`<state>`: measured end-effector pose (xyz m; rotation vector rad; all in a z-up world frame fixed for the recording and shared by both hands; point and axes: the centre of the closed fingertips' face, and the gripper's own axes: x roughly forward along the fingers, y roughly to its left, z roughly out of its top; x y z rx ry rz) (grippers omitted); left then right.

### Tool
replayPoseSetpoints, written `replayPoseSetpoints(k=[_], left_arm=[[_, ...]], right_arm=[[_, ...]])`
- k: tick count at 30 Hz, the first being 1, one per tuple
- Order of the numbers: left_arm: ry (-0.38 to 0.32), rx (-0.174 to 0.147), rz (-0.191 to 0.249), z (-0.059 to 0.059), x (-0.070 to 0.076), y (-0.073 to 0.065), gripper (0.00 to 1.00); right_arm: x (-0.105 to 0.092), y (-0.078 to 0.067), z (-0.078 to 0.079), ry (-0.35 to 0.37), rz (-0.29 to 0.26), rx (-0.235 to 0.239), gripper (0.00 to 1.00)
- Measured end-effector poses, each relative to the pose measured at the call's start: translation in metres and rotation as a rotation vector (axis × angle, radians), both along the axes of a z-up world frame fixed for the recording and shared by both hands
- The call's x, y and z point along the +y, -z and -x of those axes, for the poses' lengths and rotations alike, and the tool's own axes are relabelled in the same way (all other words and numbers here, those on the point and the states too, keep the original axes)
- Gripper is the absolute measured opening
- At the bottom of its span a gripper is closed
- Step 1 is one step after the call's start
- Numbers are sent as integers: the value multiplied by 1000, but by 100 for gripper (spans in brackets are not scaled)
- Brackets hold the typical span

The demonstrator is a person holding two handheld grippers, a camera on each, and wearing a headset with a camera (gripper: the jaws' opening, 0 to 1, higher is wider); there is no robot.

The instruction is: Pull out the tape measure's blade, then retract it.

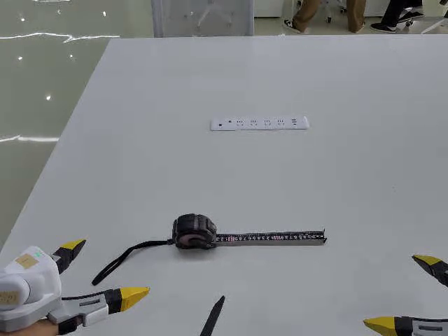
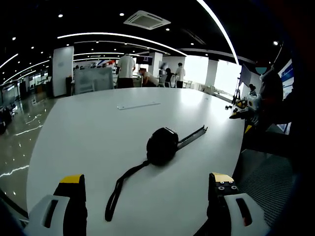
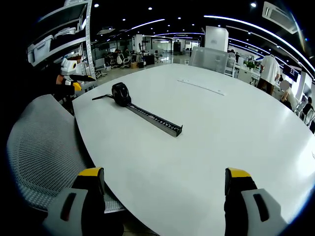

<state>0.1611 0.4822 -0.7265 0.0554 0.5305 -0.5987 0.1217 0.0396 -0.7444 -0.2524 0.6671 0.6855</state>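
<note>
Left gripper (image 1: pixel 103 271) low, jaws apart, right gripper (image 1: pixel 404 292) likewise (tape measure (image 1: pixel 194 232) between, untouched)

Tape measure (image 1: pixel 194 232): black case on white table (image 1: pixel 350 182); blade (image 1: pixel 273 238) lying flat, out to its right; strap (image 1: pixel 129 257) trailing left
Left gripper (image 1: pixel 108 268): lower left; jaws apart
Right gripper (image 1: pixel 397 291): lower right; jaws apart
Power strip (image 1: pixel 259 123): farther up the table

At seven o'clock in the head view, the left tool (image 1: pixel 105 269) had a rounded white housing (image 1: pixel 35 283) with two tan labels (image 1: pixel 26 261). Its black jaws ended in pointed yellow tips. The right tool (image 1: pixel 402 292), at five o'clock, had the same black jaws and yellow tips. In both gripper views the jaw bases were pale grey, each with a dark slot.
</note>
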Motion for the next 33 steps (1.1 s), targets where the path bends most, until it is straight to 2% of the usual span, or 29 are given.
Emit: replayPoseSetpoints(k=[5,8,12,16,22,27,29,33], left_arm=[[-6,9,2,-1,3,3,100],[6,12,5,1,0,3,100],[18,9,-10,2,-1,3,100],[45,20,-28,5,-5,8,100],[30,28,-15,5,-3,9,100],[39,26,-6,-1,-13,4,100],[57,28,-21,-3,-21,2,100],[58,16,-38,-16,-31,-2,100]], right_arm=[[0,1,2,0,0,3,98],[0,1,3,-3,3,4,99],[-3,2,2,1,6,4,99],[-6,4,3,-3,11,7,100],[-12,3,2,-6,23,7,100],[-17,-4,-8,-18,44,-8,100],[-17,-7,-12,-32,53,-7,100],[-12,-7,-21,-92,65,11,100]])
